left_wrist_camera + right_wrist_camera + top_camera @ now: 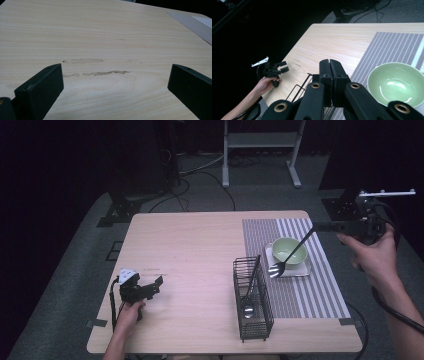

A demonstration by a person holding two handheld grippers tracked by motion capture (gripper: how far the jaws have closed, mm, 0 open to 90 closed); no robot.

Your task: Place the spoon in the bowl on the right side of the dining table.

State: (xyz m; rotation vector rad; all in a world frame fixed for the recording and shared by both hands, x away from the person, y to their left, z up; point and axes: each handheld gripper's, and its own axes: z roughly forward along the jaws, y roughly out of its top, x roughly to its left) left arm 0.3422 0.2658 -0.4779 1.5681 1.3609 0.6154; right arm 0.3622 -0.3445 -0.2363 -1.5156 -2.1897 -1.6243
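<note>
My right gripper [317, 226] is raised at the table's right edge, shut on the end of a black-handled fork [294, 252]. The fork slants down to the left, its silver tines hanging over the front left corner of a small white tray [306, 270]. A pale green bowl [289, 251] [396, 84] stands on that tray. A black wire basket [253, 301] stands just left of the tray, with a spoon [249, 309] leaning inside it. My left gripper [156, 286] [115, 80] [282, 66] rests open on the bare wood at the front left, nothing between its jaws.
A grey striped placemat [320, 290] [200, 23] [387, 47] covers the right part of the wooden table [190, 250] and carries the tray. Table-leg frames and cables lie on the dark floor beyond the far edge.
</note>
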